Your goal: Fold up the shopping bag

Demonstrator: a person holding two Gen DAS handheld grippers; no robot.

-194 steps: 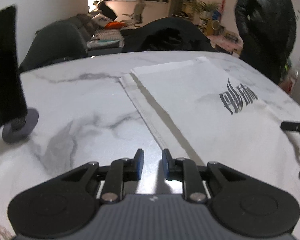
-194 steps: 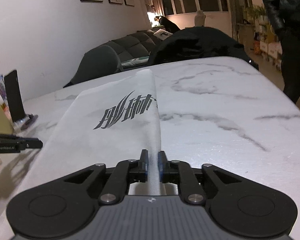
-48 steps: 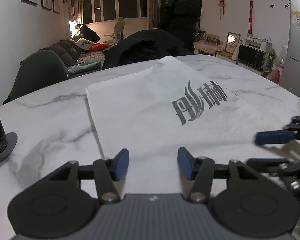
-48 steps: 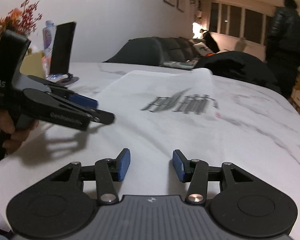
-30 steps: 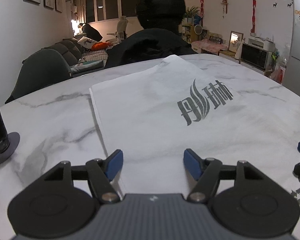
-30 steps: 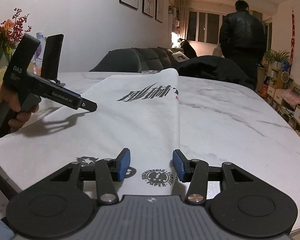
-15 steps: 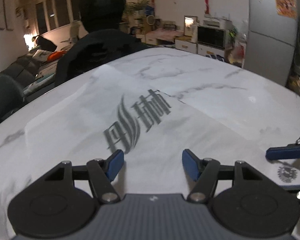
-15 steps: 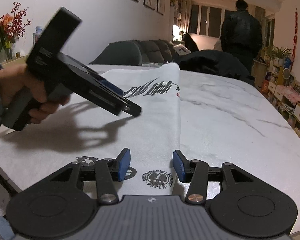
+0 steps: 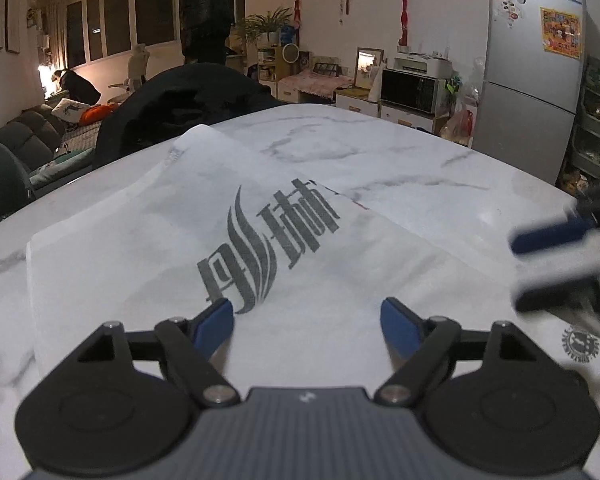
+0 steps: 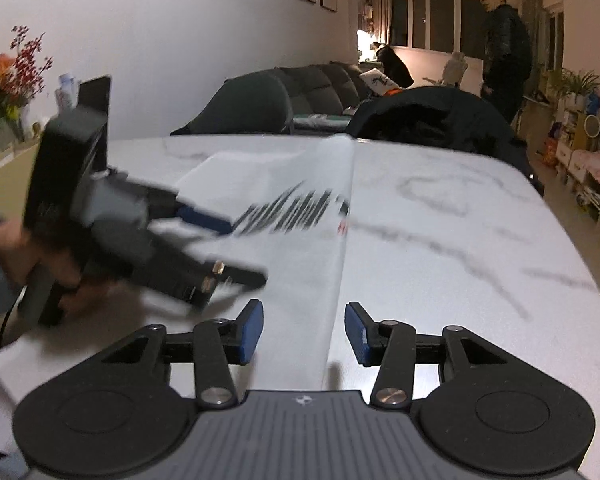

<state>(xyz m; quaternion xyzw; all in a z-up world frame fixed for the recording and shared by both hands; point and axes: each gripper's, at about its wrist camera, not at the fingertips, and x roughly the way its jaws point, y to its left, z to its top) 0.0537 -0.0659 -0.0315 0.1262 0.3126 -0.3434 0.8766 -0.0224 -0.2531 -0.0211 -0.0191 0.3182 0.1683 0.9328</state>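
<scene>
The shopping bag lies flat mid-frame on the marble table. Left gripper and right gripper hover with jaws apart, empty. Clamp one edge squarely before folding across.

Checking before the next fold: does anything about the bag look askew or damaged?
Nothing stands out. The white shopping bag lies flat on the marble table, no tears visible. Both the left gripper and right gripper are open, holding nothing.
</scene>
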